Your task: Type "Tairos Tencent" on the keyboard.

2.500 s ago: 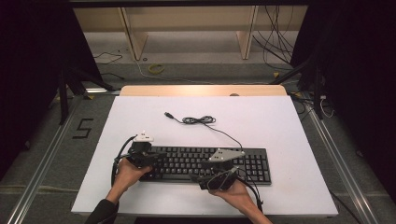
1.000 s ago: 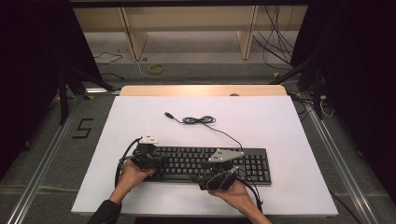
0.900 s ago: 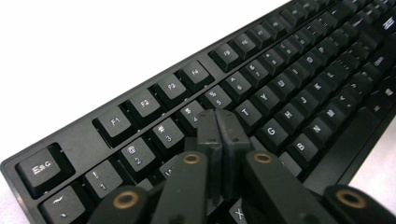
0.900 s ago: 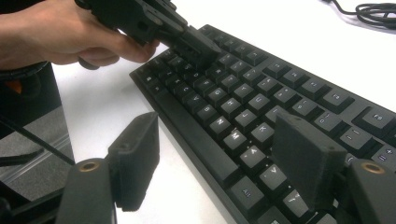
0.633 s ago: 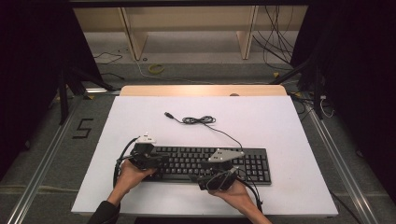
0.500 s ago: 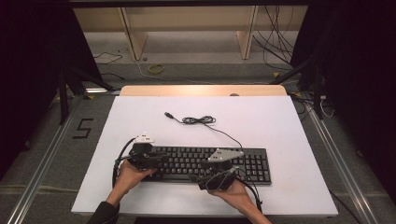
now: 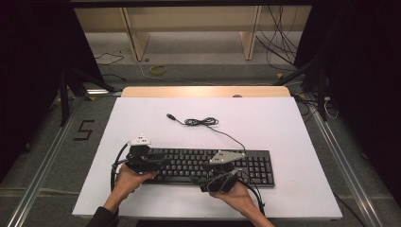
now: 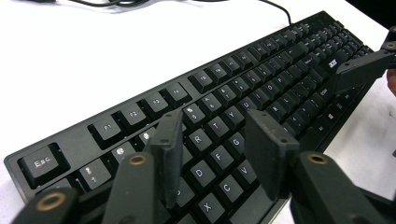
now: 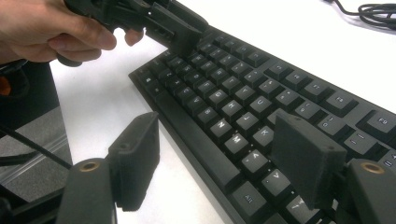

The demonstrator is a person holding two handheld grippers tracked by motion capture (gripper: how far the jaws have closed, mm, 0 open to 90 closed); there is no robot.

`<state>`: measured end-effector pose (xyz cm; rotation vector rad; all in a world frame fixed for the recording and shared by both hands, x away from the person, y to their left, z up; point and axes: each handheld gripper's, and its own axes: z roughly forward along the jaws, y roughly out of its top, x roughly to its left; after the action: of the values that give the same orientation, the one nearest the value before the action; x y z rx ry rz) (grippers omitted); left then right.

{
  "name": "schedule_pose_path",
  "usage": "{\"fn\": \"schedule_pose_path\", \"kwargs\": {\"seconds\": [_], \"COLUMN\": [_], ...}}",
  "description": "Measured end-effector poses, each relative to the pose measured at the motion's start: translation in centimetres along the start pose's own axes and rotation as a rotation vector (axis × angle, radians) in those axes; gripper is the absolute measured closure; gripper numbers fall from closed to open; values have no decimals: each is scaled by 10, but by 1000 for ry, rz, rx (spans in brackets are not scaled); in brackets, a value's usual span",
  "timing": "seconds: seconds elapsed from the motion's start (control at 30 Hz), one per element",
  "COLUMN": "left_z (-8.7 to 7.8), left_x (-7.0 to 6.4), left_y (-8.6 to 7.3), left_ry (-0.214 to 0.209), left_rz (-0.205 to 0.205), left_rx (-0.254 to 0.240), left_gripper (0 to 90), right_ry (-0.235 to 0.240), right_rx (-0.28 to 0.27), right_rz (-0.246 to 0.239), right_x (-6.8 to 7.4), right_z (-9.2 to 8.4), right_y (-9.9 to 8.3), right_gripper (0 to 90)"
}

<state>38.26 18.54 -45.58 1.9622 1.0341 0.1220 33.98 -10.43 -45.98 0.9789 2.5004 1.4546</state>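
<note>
A black keyboard [image 7: 208, 165] lies flat near the front of the white table, and its cable [image 7: 201, 122] coils behind it. My left gripper [image 7: 158, 163] hovers over the keyboard's left letter keys [image 8: 210, 154]. Its jaws have just been opening and stand apart with nothing between them [image 8: 215, 126]. My right gripper [image 7: 197, 179] sits at the keyboard's front edge, pointing left. It is open [image 9: 217, 135], with one jaw over the bare table and the other over the bottom key rows. The left gripper [image 9: 177, 32] also shows at the top of the right gripper view.
The white table top [image 7: 265, 123] has free room behind and to the right of the keyboard. A wooden strip [image 7: 203, 91] runs along its far edge. Metal rails [image 7: 42, 165] flank the table, and loose cables [image 7: 279, 42] lie on the floor beyond.
My left gripper has shifted slightly to the left along the keyboard. The right gripper and the keyboard have stayed where they were.
</note>
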Motion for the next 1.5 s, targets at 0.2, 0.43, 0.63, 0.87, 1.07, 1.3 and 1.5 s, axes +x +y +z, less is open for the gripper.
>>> {"fn": "schedule_pose_path", "kwargs": {"seconds": [0.2,0.43,0.63,0.87,1.07,1.3,1.5], "left_z": [-1,-4,-7,-14,-18,-22,-25], "left_x": [-2,-4,-7,-9,-9,-12,-15], "left_y": [-2,-7,-13,-18,-22,-27,-32], "left_ry": [4,3,4,7,7,-9,-17], "left_rz": [-8,-14,-15,-21,-19,-6,-5], "left_rx": [-3,-24,-50,-92,-119,-144,-167], "left_gripper": [468,405,371,346,333,328,314], "right_ry": [1,-6,-14,-31,-36,-40,-44], "right_rx": [4,13,27,51,67,88,112], "right_rz": [-2,0,-2,-3,-16,-25,-38], "right_x": [1,0,0,0,2,2,2], "right_z": [2,7,11,17,24,33,41], "right_y": [1,3,6,12,13,13,12], "right_gripper": [334,349,424,580,702,825,894]}}
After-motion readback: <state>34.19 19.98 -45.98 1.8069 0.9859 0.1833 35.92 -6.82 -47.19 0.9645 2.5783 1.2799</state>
